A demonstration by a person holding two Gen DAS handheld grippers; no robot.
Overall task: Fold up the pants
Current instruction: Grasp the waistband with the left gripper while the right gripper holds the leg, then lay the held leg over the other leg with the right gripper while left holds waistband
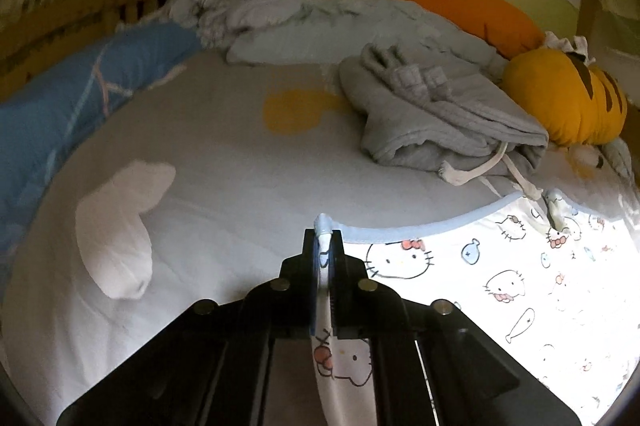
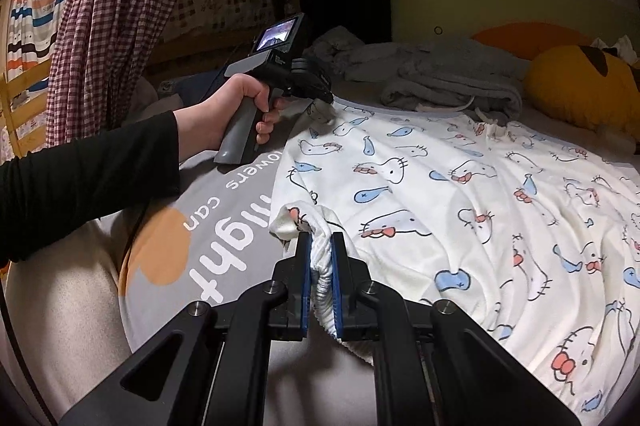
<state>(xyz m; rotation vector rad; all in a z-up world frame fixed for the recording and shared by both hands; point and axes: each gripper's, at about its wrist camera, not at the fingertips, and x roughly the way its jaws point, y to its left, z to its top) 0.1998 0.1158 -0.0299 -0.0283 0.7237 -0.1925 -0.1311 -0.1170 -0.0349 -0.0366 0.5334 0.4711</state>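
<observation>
The pants (image 2: 460, 193) are white with a cat-and-fish print and a light blue hem, spread over the grey bed sheet (image 2: 224, 226). My right gripper (image 2: 321, 240) is shut on a bunched white edge of the pants at their near left corner. My left gripper (image 1: 325, 232) is shut on the blue-hemmed far corner of the pants (image 1: 500, 286). In the right wrist view the left gripper (image 2: 320, 101) is held by a hand at the pants' far left corner. The blue hem (image 1: 420, 224) runs rightward from the left gripper.
A crumpled grey garment (image 1: 436, 121) with drawstrings lies just beyond the pants. A yellow striped plush (image 1: 568, 97) and an orange pillow (image 1: 472, 9) sit at the far right. A blue duvet (image 1: 68, 97) lies at the left. A checked cloth (image 2: 116, 5) hangs at the bedside.
</observation>
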